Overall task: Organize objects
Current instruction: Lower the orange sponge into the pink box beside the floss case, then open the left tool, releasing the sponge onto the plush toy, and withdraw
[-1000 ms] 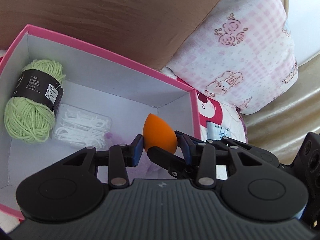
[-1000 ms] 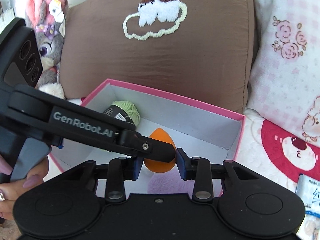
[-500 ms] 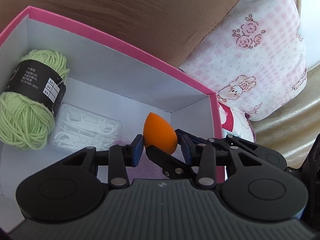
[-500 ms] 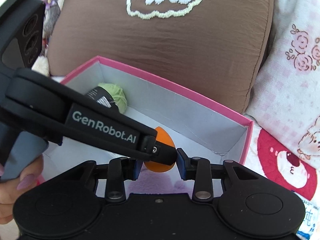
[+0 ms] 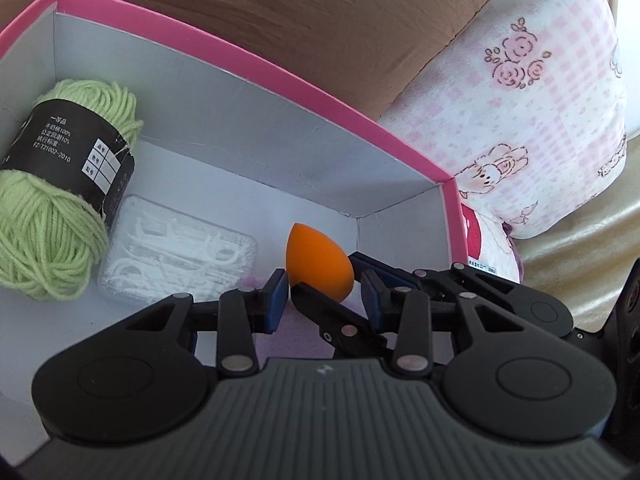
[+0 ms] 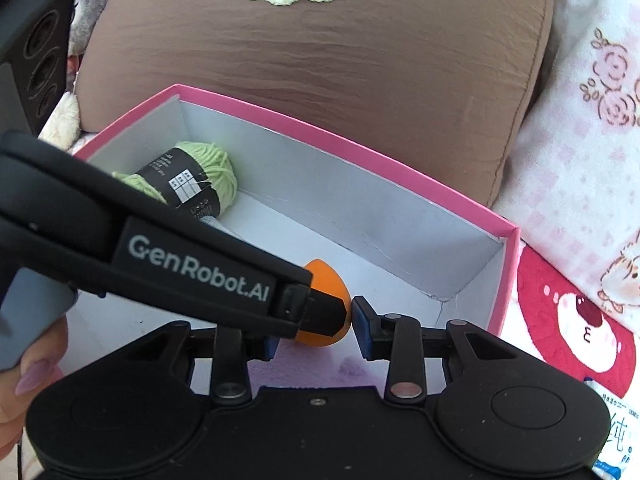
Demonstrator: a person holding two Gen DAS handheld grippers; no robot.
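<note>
Your right gripper (image 6: 314, 330) held the orange sponge (image 6: 326, 308) inside the pink box (image 5: 248, 60), near its 4 o'clock corner. Your left gripper (image 5: 324, 294) crossed it, hiding half the sponge; I couldn't tell whether its narrow-set pads pressed it. The yarn (image 5: 44, 236) was partly cut off at 9 o'clock.

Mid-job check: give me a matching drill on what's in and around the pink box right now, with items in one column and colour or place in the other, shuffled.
Things:
1. yarn ball
2. floss pick case
3. sponge
4. box

Descriptions:
A. pink rim, white inside
B. orange, egg-shaped
C. clear, lying on the box floor right beside the yarn
D. green with a black label, at the left end of the box in the left wrist view

Pairs: 1-D, 2-C, 3-B, 4-A
</note>
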